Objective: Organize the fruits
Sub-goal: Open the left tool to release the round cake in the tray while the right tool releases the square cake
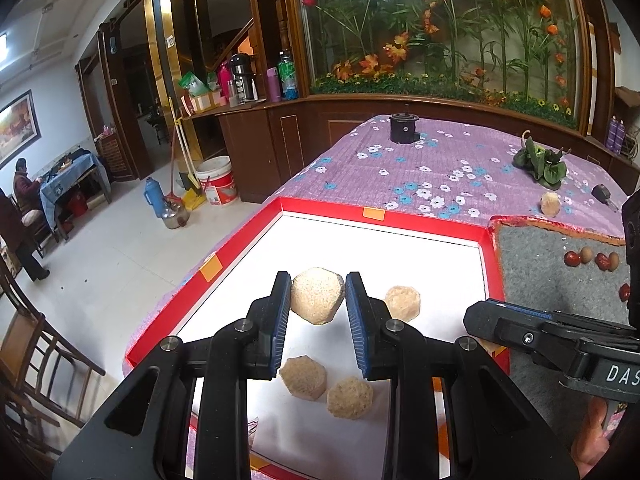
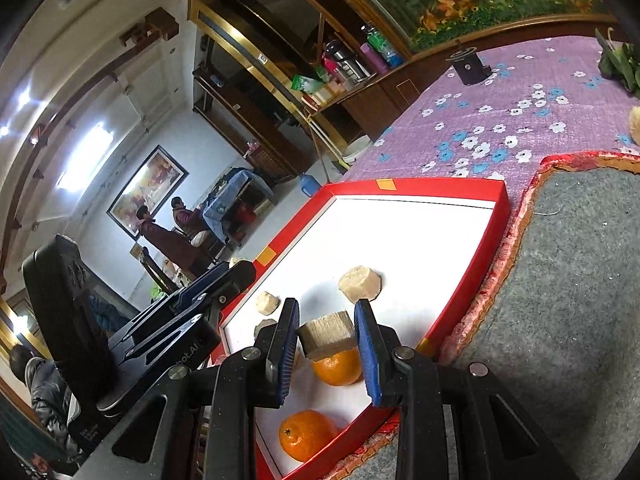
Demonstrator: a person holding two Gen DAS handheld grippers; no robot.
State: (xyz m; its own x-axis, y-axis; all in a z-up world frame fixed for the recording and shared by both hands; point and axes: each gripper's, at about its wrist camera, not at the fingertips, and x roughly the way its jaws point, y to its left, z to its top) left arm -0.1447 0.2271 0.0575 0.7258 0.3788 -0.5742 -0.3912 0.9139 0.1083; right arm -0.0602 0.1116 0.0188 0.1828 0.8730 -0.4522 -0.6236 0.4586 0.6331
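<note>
Both grippers clamp tan, faceted hexagonal cakes above the red-rimmed white tray [image 1: 496, 276] — left gripper [image 1: 318, 312] on one [image 1: 316, 296], right gripper [image 2: 328, 338] on another [image 2: 328, 336], held over an orange mandarin [image 2: 338, 368], apparently for placing alongside the cakes lying inside.

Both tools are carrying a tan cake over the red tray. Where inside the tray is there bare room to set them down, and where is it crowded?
Free: the white floor of the red tray along its far wall, beyond the lone cake. Crowded: the near end, with two cakes side by side and two oranges by the grey mat.
</note>
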